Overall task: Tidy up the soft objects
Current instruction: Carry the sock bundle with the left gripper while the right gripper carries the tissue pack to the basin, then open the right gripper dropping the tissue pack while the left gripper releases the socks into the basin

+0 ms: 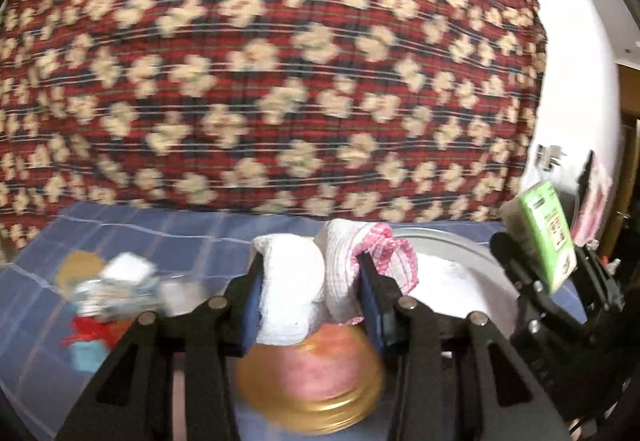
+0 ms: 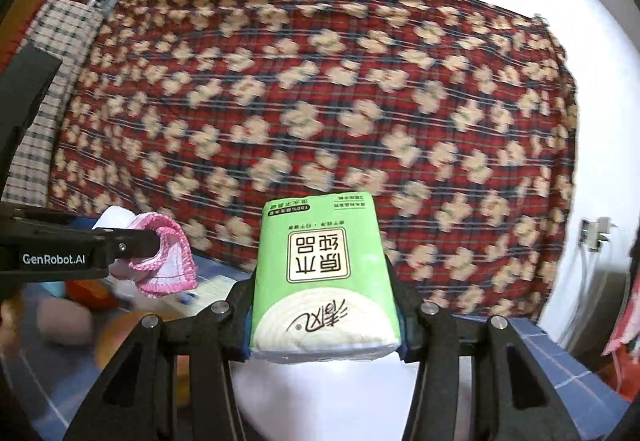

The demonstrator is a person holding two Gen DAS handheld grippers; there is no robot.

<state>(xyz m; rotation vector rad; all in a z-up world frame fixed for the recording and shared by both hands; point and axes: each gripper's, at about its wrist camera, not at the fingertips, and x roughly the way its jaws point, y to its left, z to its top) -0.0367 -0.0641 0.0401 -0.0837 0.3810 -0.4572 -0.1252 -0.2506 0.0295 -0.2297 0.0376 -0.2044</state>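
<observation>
My left gripper [image 1: 316, 293] is shut on a white cloth with pink trim [image 1: 344, 269], held above a round pink tin with a gold rim [image 1: 308, 377]. The cloth's pink edge also shows in the right wrist view [image 2: 168, 261], hanging from the left gripper [image 2: 132, 245]. My right gripper [image 2: 324, 313] is shut on a green tissue pack [image 2: 320, 273], held above a white basin [image 2: 320, 393]. In the left wrist view the pack [image 1: 546, 237] sits at the right, in the right gripper [image 1: 536, 261].
A red patterned blanket [image 1: 272, 69] hangs behind the blue tiled table [image 1: 168, 229]. Small toys and packets [image 1: 108, 293] lie at the left. The white basin [image 1: 452, 265] stands at the right. A wall socket [image 2: 596, 233] is on the right wall.
</observation>
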